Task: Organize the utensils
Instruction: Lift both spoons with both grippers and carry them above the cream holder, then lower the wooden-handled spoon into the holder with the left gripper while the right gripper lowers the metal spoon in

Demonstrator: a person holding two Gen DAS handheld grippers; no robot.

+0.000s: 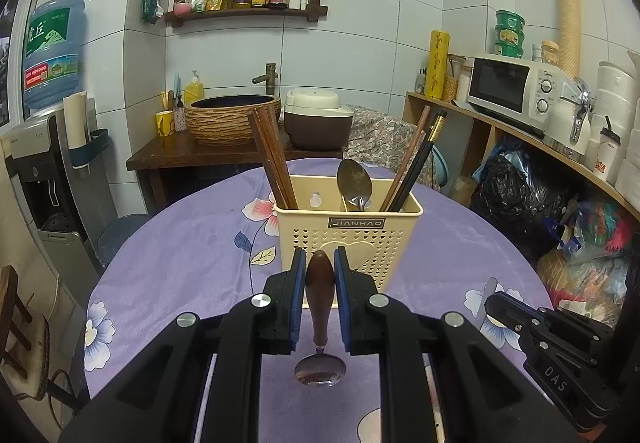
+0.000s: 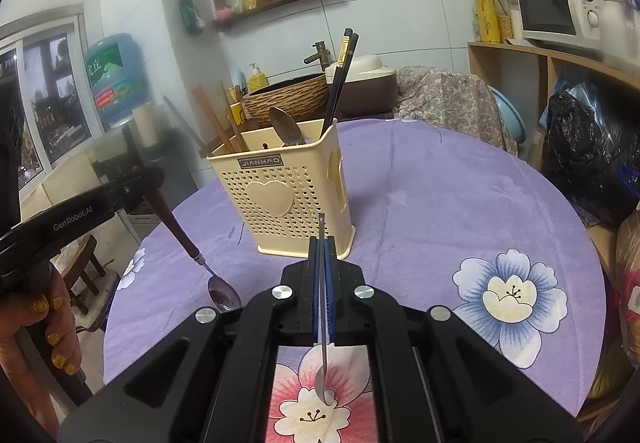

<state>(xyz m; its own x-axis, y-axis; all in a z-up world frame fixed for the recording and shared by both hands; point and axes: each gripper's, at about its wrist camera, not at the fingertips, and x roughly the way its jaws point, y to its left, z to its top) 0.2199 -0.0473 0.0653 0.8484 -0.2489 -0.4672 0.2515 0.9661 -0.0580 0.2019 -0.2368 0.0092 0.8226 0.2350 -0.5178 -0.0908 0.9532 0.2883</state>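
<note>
A cream perforated utensil holder (image 1: 347, 239) (image 2: 286, 195) stands on the purple flowered tablecloth, with brown chopsticks (image 1: 270, 163), a metal spoon (image 1: 354, 181) and dark chopsticks (image 1: 420, 159) upright in it. My left gripper (image 1: 320, 263) is shut on the brown wooden handle of a spoon (image 1: 320, 299), whose bowl hangs toward the camera; this spoon (image 2: 188, 247) also shows in the right wrist view, left of the holder. My right gripper (image 2: 323, 247) is shut on a thin metal spoon (image 2: 322, 307), its handle tip pointing up before the holder and its bowl hanging below.
The round table's edge (image 1: 120, 255) curves close on the left with a wooden stool (image 1: 16, 319) beyond. A shelf with a microwave (image 1: 516, 87) and bags stands to the right. A sink counter and rice cooker (image 1: 318, 119) sit behind. A person's hand (image 2: 36, 335) holds the left gripper.
</note>
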